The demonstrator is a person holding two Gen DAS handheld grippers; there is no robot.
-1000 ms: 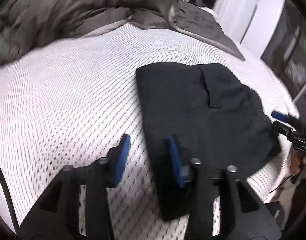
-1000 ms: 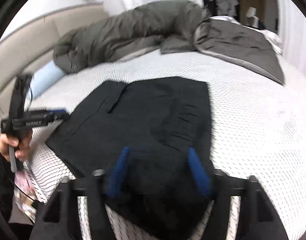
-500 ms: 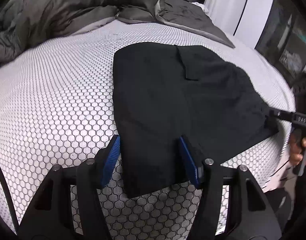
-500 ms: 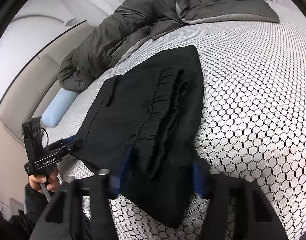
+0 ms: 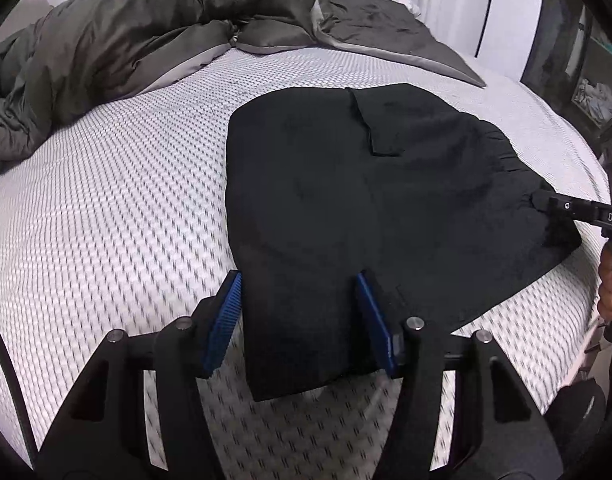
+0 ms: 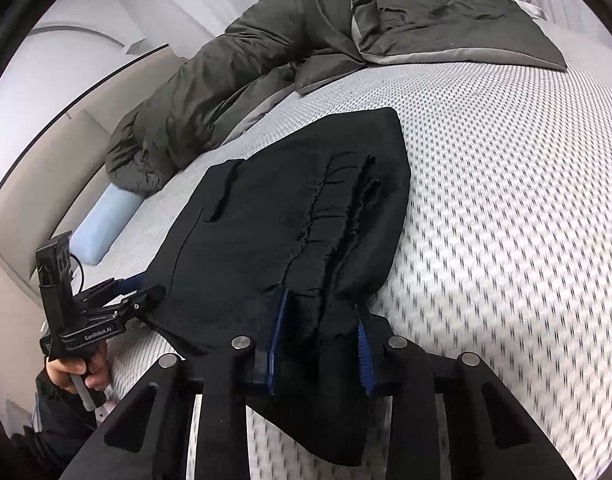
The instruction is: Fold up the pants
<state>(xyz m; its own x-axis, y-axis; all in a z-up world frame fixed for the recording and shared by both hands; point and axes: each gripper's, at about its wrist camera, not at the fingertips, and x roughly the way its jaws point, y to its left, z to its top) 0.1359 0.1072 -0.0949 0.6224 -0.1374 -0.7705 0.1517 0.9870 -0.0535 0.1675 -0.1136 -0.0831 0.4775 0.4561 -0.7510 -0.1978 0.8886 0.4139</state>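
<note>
Left wrist view: black pants (image 5: pixel 346 200) lie folded mid-frame on the honeycomb mattress (image 5: pixel 106 208); the left gripper (image 5: pixel 298 316) straddles their near corner, pads apart, not pressing.

Right wrist view: the right gripper (image 6: pixel 320 332), jaws just closing, pinches the pants' gathered waistband (image 6: pixel 330 240) at lower centre.

- A bed (image 5: pixel 106 208) with a white, honeycomb-patterned mattress cover filled most of both frames.
- A rumpled olive-grey duvet (image 5: pixel 146 32) lay heaped across the top of the frame.
- A padded beige headboard (image 6: pixel 38 184) ran along the left, with a pale blue pillow (image 6: pixel 102 220) beside it.
- White curtains (image 5: pixel 506 12) hung at upper right.
</note>
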